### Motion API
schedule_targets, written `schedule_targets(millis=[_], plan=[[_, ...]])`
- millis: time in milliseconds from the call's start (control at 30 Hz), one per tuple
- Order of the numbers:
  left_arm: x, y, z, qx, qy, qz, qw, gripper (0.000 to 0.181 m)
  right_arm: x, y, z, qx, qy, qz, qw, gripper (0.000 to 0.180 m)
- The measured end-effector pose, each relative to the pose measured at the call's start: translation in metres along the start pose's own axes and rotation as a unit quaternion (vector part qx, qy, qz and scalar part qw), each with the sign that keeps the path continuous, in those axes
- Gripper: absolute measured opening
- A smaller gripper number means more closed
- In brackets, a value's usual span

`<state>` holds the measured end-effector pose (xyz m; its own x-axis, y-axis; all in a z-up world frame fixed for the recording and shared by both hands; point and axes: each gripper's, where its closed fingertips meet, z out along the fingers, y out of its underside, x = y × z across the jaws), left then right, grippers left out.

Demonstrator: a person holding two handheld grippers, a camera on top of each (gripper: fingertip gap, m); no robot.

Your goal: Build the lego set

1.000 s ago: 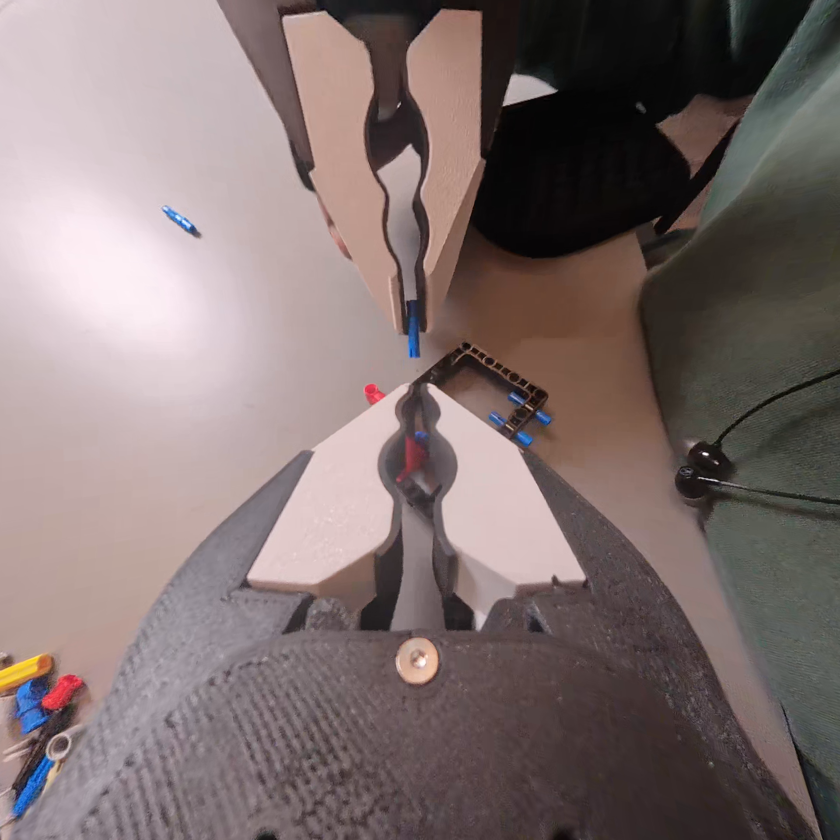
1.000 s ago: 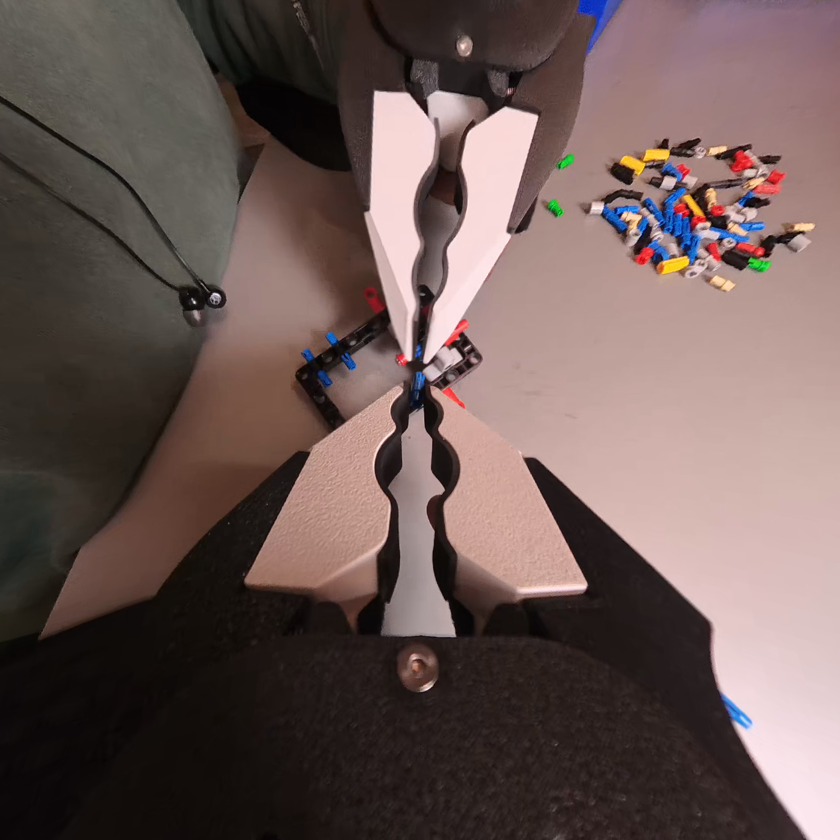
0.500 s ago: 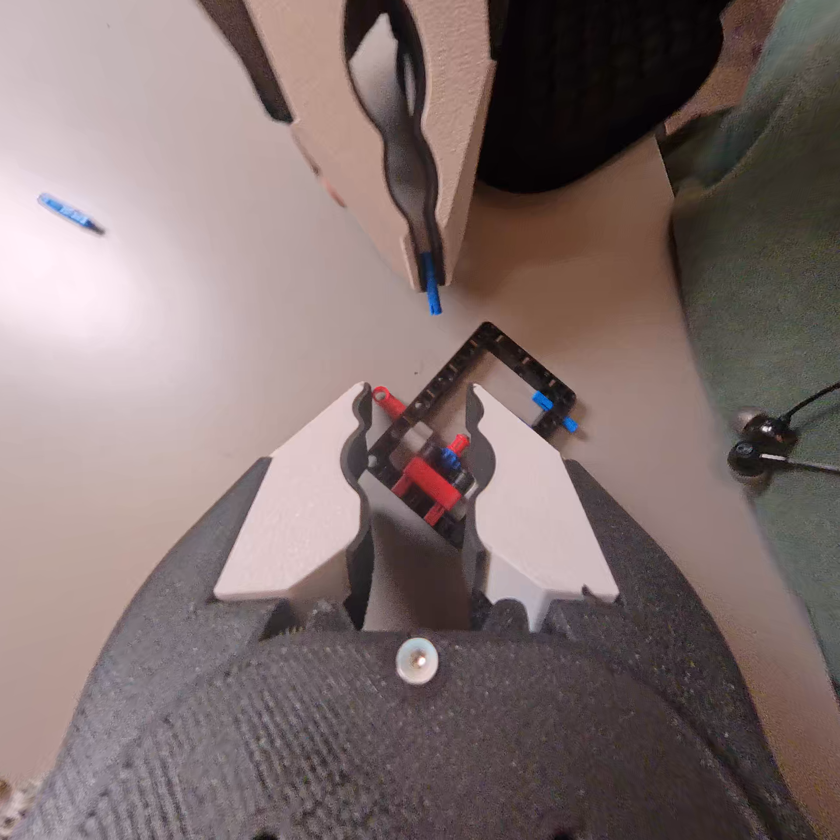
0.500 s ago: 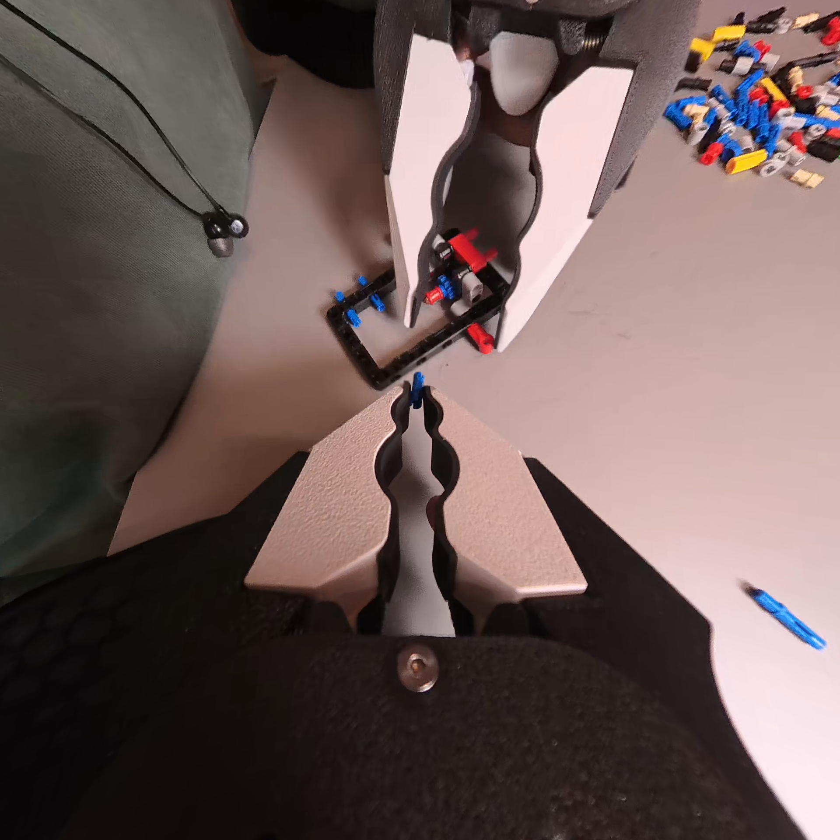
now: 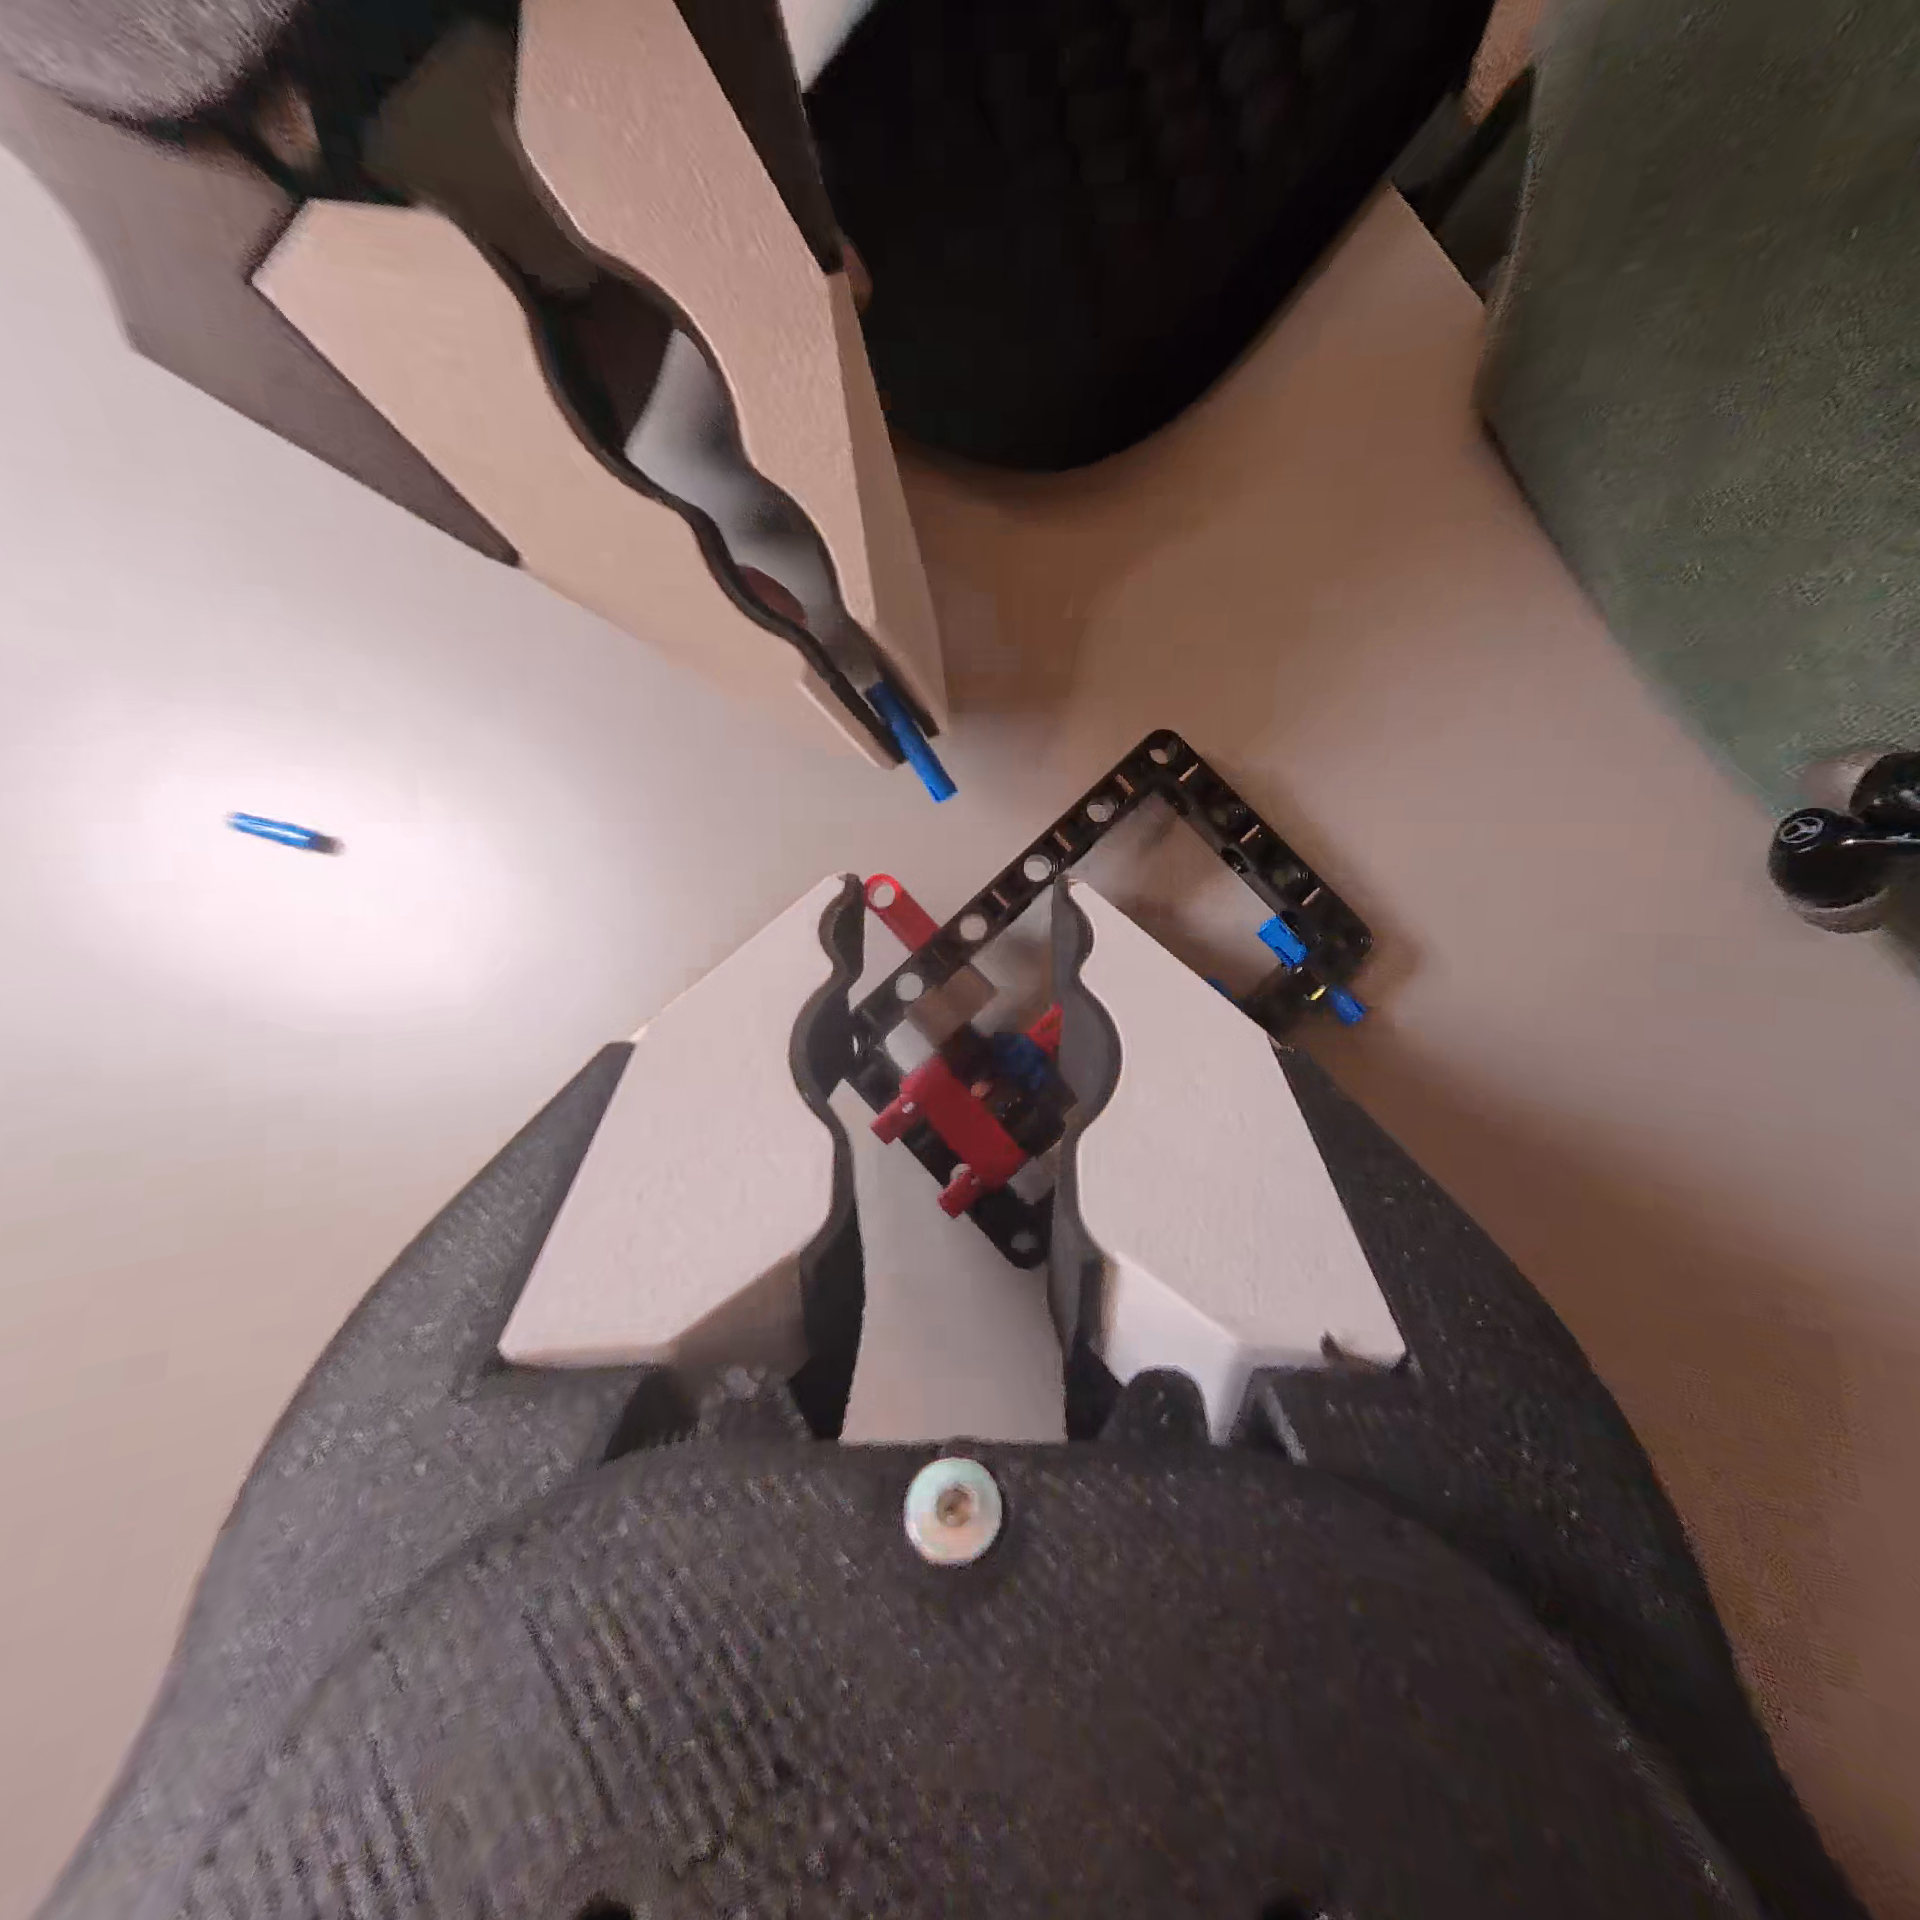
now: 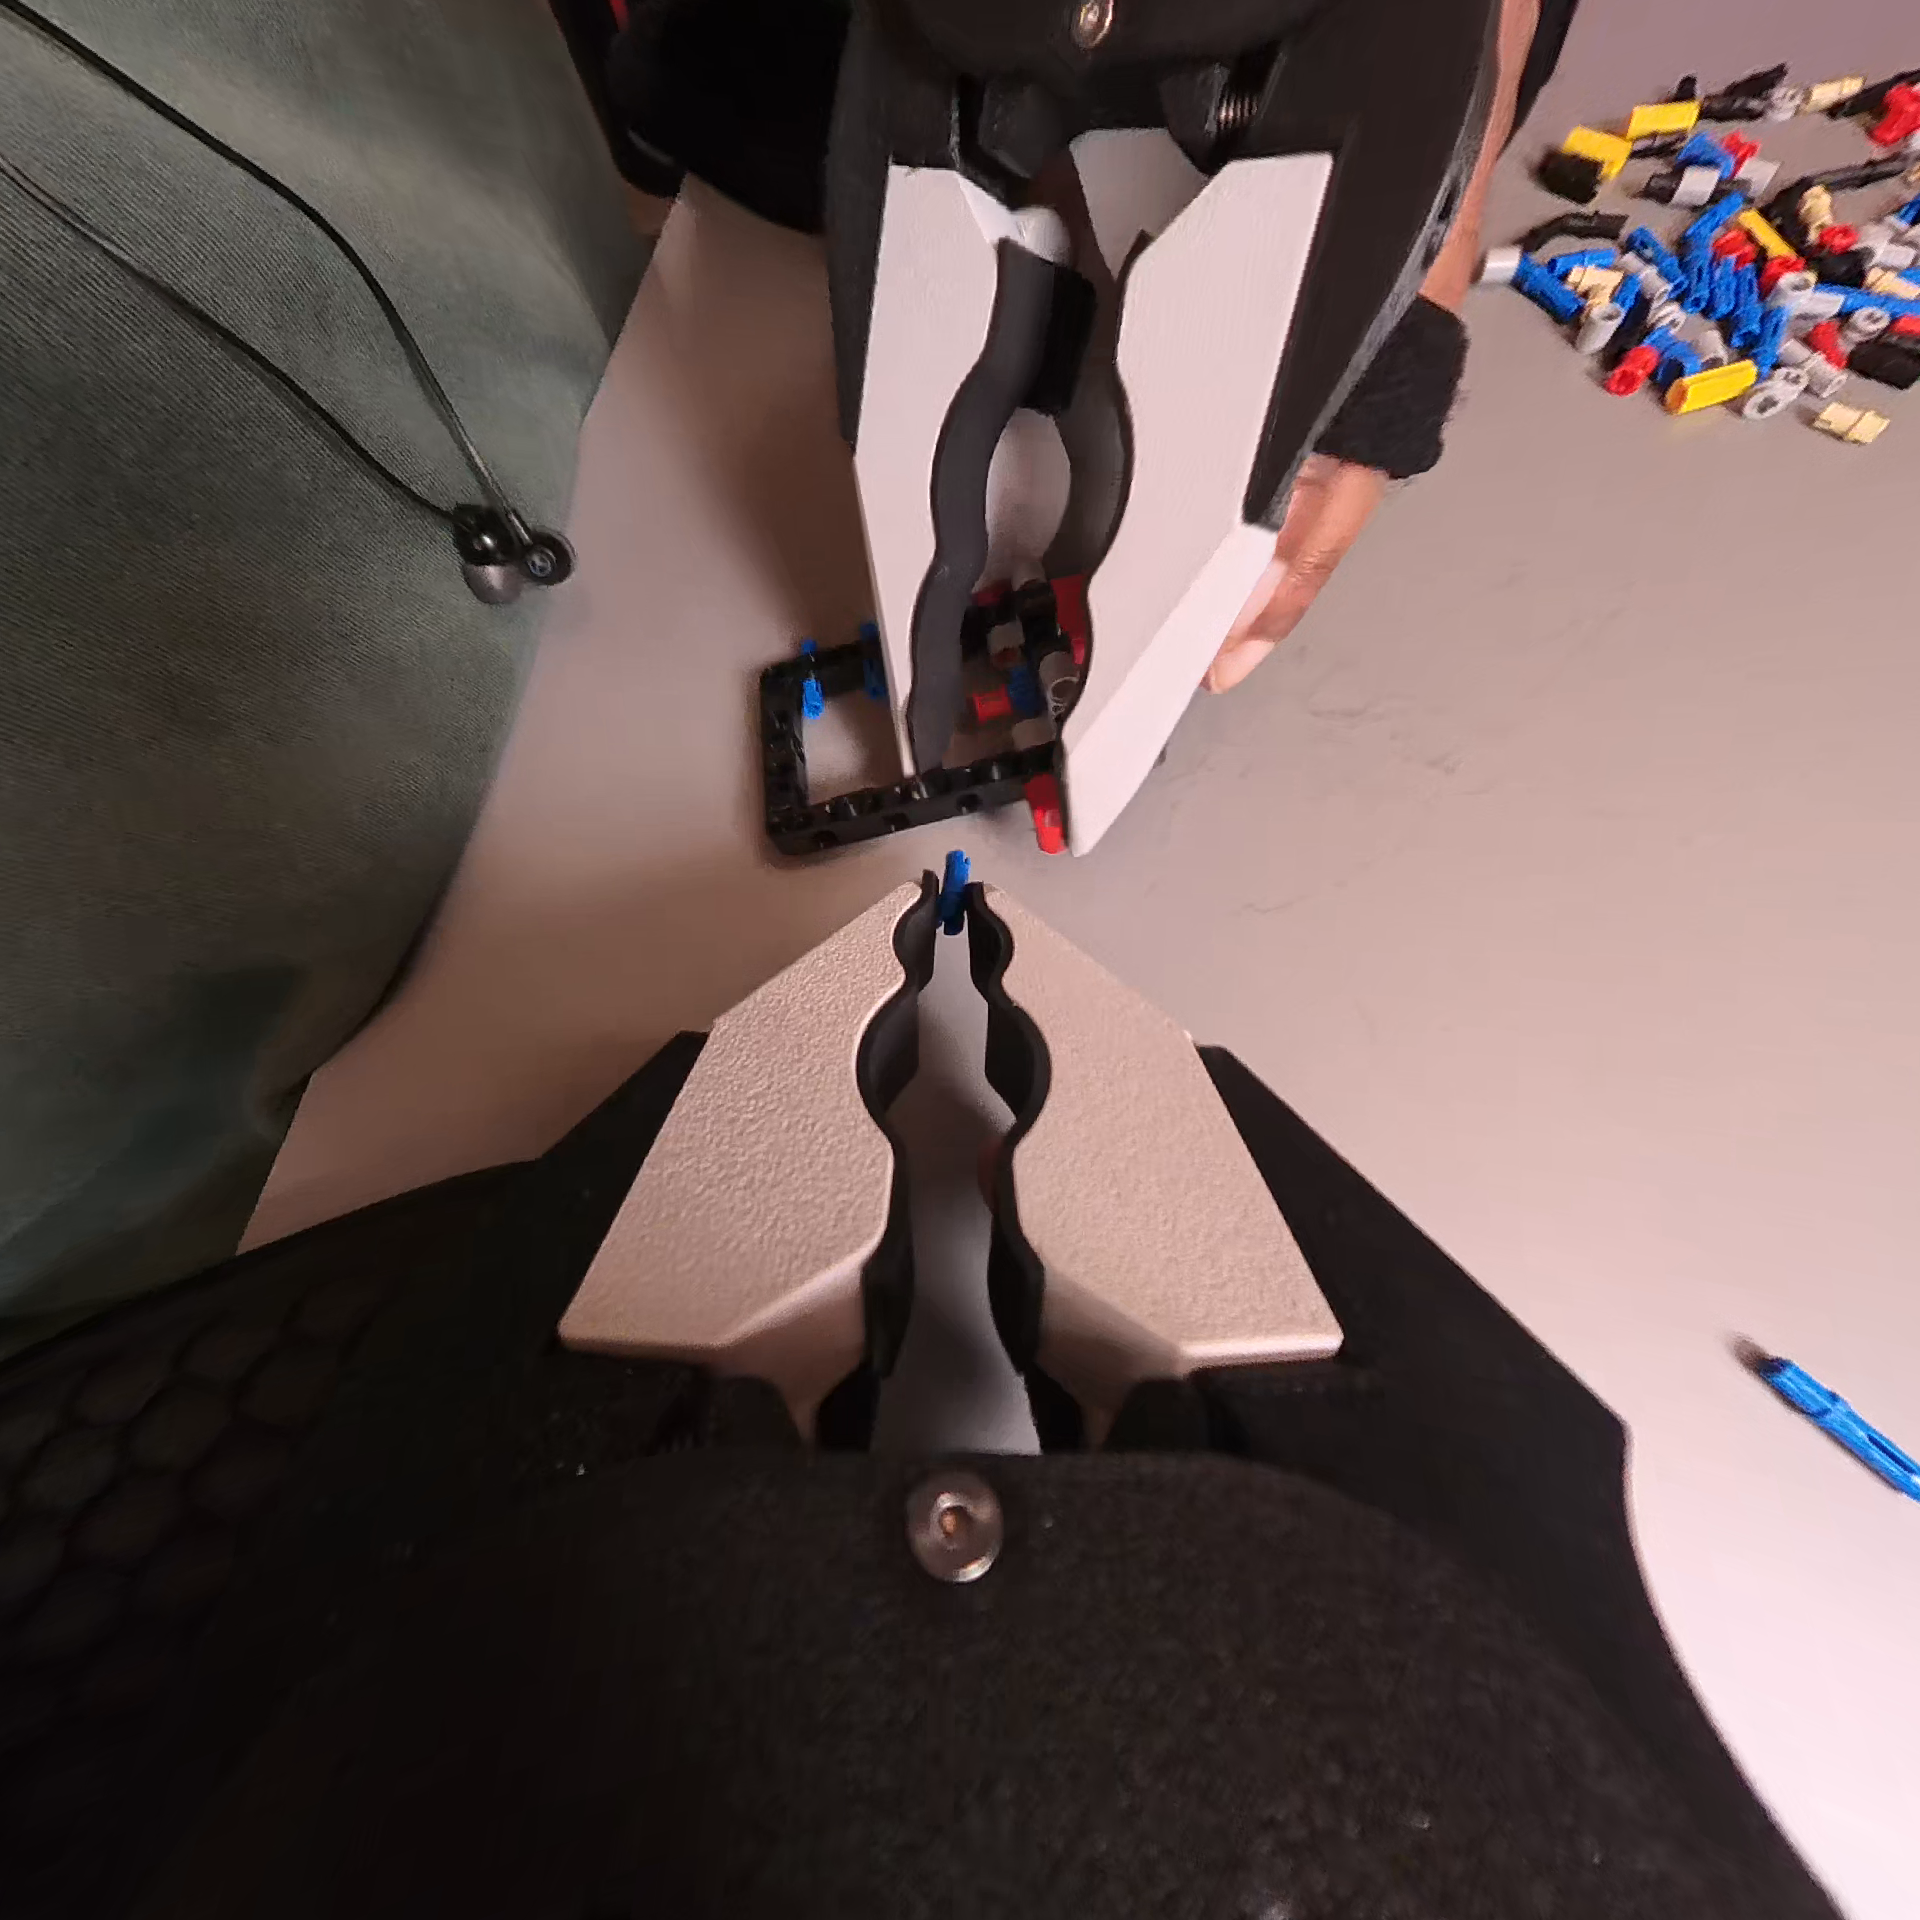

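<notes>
Pinching a blue pin (image 6: 952,891) at its very tips, the right gripper (image 6: 948,902) hovers just beside the black frame (image 6: 894,805), the pin's long axis aimed at its near beam. The left gripper (image 5: 956,925), jaws parted, straddles the frame's red-and-black cluster (image 5: 961,1112) on the table (image 5: 312,1039), gripping nothing. Insertion likely depends on lining the pin with 1 beam hole.

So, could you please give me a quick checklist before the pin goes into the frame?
1. Right gripper shut on blue pin: ok.
2. Pin tip sticks out past the fingertips: ok.
3. Left gripper clamped on frame: not ok, open, fingers astride it.
4. Frame flat on table: ok.
5. Pin lined up with a hole: cannot tell.
6. Spare pin clear of the work: ok.
</notes>
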<state>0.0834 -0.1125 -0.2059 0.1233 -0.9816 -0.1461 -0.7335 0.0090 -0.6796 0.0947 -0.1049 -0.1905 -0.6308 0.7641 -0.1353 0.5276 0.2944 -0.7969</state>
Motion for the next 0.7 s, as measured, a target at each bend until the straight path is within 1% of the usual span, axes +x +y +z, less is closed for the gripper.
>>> schedule_targets(millis=[133,233,533,700], plan=[[-0.004,-0.011,-0.009,0.047,-0.066,0.041,0.996,0.034,-0.005,-0.003,0.001,0.006,-0.015,-0.005,1.000,0.003],[-0.004,-0.013,-0.013,0.058,-0.100,0.059,0.992,0.035,-0.011,-0.008,0.004,0.009,-0.029,-0.012,0.999,0.003],[-0.003,-0.009,-0.010,0.066,-0.111,0.047,0.991,0.034,-0.014,-0.010,0.012,0.004,-0.028,-0.016,0.999,0.003],[-0.004,-0.008,-0.011,0.085,-0.129,0.045,0.987,0.034,-0.012,-0.010,0.011,0.028,-0.039,0.007,0.999,0.003]])
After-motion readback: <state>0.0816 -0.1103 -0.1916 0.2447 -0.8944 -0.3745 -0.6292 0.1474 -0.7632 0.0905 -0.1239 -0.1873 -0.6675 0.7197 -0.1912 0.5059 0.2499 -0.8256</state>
